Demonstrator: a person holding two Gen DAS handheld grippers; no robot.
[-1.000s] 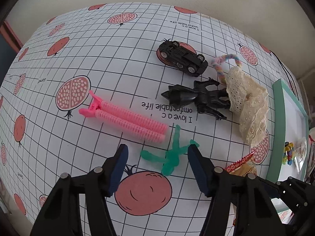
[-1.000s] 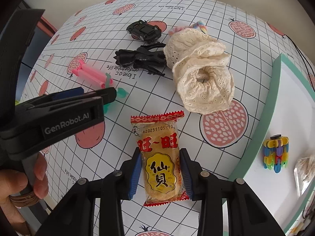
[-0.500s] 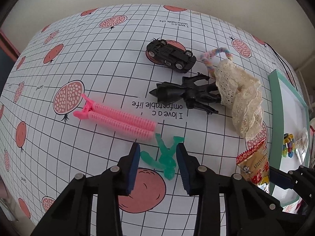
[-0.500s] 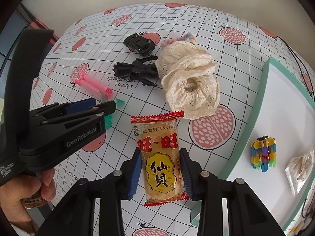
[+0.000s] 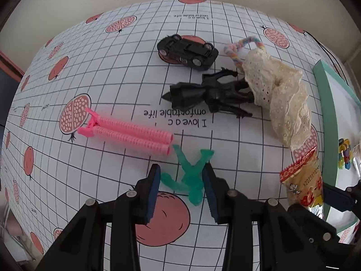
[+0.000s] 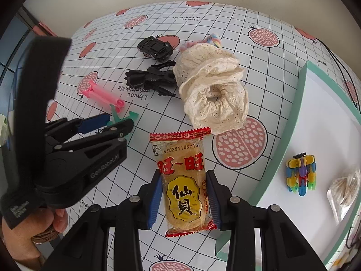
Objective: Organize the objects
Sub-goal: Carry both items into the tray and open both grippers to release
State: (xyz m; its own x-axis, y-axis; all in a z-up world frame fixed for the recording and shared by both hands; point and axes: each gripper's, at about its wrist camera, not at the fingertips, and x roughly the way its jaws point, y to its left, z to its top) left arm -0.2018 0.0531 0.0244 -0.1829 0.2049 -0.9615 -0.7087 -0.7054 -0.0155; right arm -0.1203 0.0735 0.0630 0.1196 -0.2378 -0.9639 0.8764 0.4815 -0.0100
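**Two grippers, each clamped on an item**

Two pairs of blue-padded jaws are closed on their loads. The left gripper [image 5: 182, 180] pinches the green figure [image 5: 191, 176], which lies on the tablecloth [image 5: 112, 67] just beyond the tip of the pink hair curlers [image 5: 128, 133]. The right gripper [image 6: 183, 194] squeezes the rice cracker packet [image 6: 182, 180] by its sides, near the mint-rimmed tray [image 6: 302, 85]. Farther out lie a black figure [image 5: 209, 94], a black toy car [image 5: 187, 52], a lace scrunchie [image 6: 214, 94] and a pastel rope loop [image 5: 243, 47]. In the tray sit a colourful block toy [image 6: 300, 176] and a clear packet [image 6: 345, 192].
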